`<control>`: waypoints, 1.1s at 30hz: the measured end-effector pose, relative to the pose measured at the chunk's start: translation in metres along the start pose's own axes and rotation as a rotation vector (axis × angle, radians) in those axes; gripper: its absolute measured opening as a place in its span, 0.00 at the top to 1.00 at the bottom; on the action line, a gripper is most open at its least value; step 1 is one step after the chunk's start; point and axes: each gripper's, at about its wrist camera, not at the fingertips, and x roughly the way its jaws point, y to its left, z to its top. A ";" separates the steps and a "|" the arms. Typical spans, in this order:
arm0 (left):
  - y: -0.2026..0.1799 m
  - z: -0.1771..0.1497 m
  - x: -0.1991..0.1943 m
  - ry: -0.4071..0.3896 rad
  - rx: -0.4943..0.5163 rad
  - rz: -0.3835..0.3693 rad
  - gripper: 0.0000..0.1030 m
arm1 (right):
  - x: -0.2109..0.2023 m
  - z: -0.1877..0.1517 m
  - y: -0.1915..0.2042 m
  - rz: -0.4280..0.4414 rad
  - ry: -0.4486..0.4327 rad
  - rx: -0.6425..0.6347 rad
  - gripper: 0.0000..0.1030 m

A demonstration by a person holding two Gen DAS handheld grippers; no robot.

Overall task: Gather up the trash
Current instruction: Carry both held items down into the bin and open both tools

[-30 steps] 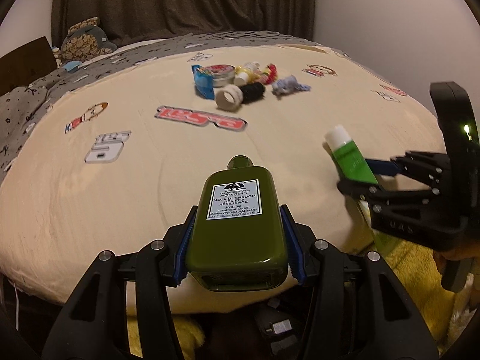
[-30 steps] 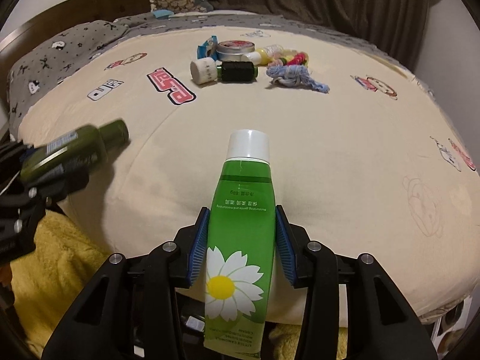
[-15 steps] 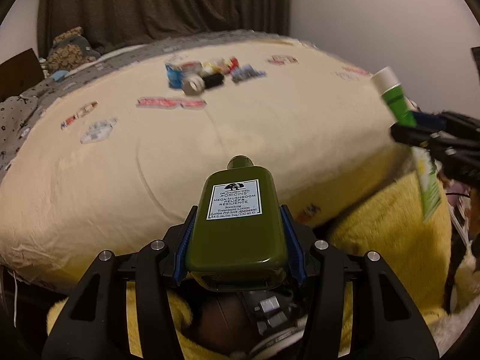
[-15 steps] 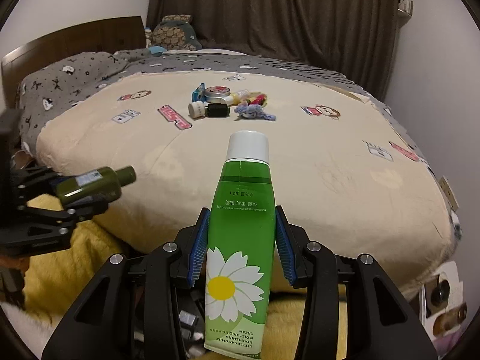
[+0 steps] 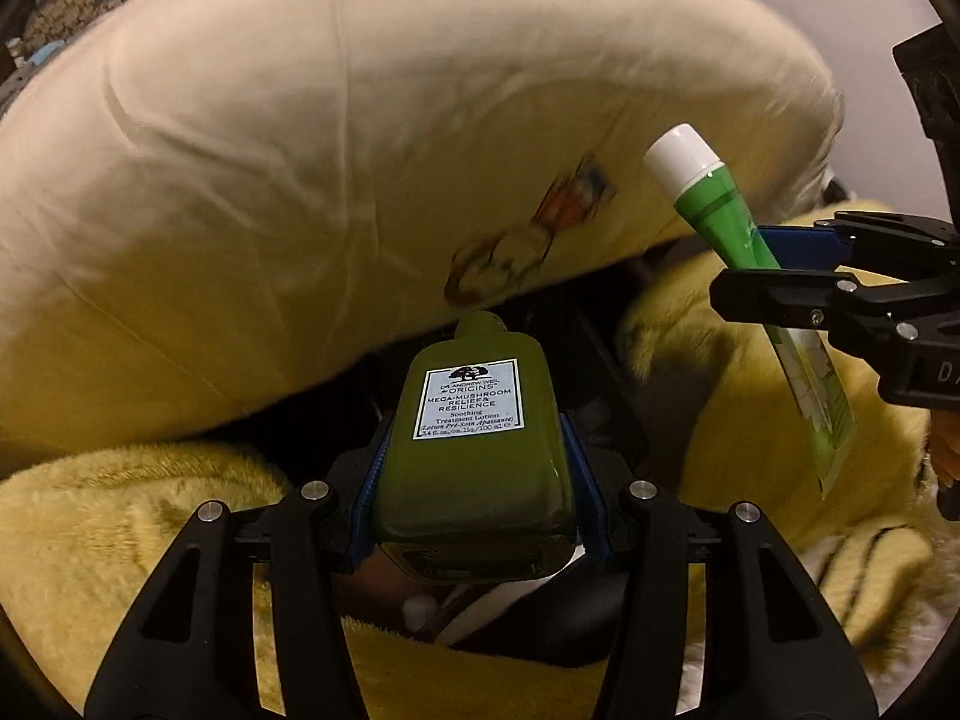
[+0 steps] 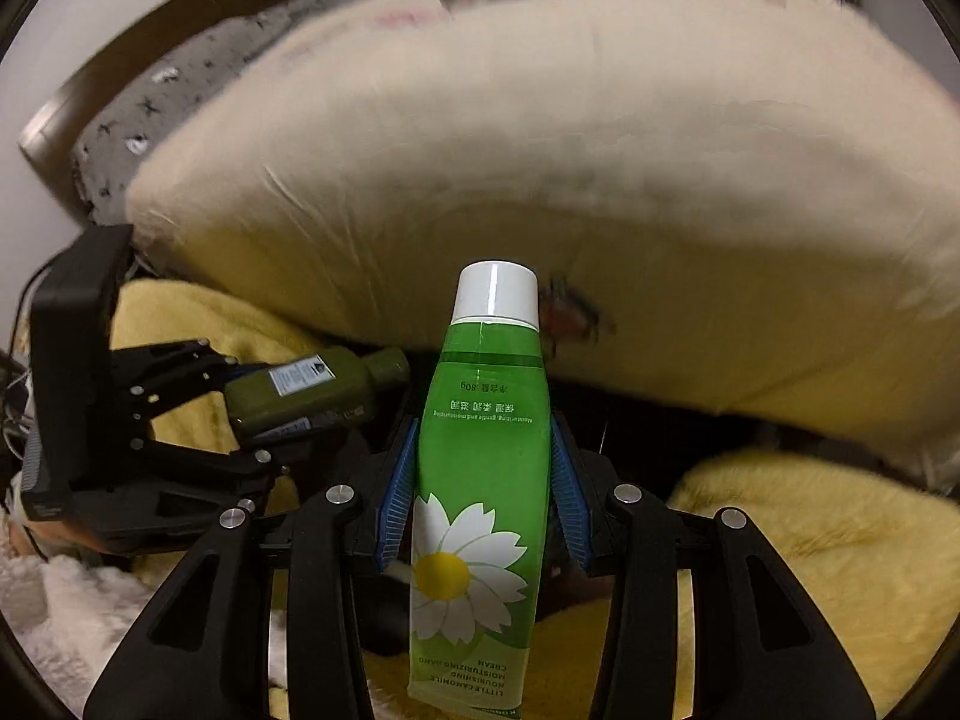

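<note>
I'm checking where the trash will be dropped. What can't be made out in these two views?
- Left wrist view: the dark gap beneath the olive lotion bottle is hidden by the bottle and left gripper; no bin is discernible.
- Right wrist view: items on the bed are motion-blurred.
- Right wrist view: the green tube, in the right gripper, is cut off at the bottom edge.

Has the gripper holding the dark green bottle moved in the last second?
Yes. The left gripper with the bottle has dropped below the bed's edge.

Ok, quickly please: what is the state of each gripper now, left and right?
Left gripper: closed on the dark olive-green glass lotion bottle.
Right gripper: closed on the bright green plastic hand cream tube.
</note>
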 end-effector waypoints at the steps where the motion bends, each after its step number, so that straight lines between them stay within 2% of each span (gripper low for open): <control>1: 0.002 -0.001 0.008 0.020 -0.008 -0.001 0.52 | 0.010 -0.002 -0.003 -0.012 0.027 0.019 0.58; 6: 0.009 0.001 0.037 0.083 -0.032 -0.008 0.52 | 0.036 -0.005 -0.009 0.004 0.096 0.073 0.58; 11: 0.012 0.001 0.053 0.109 -0.047 0.018 0.52 | 0.059 -0.004 -0.014 0.016 0.145 0.102 0.58; 14: 0.012 -0.003 0.059 0.130 -0.063 0.009 0.52 | 0.068 -0.008 -0.016 0.006 0.174 0.107 0.58; 23: 0.014 -0.003 0.068 0.168 -0.074 -0.001 0.51 | 0.074 -0.007 -0.020 0.000 0.190 0.118 0.56; 27: 0.016 -0.005 0.062 0.145 -0.094 0.007 0.38 | 0.067 -0.002 -0.027 -0.016 0.157 0.137 0.39; 31: 0.021 -0.001 0.047 0.101 -0.098 0.042 0.29 | 0.051 0.002 -0.033 -0.045 0.111 0.135 0.39; 33: 0.023 0.001 0.037 0.073 -0.092 0.071 0.25 | 0.034 0.007 -0.033 -0.057 0.059 0.125 0.39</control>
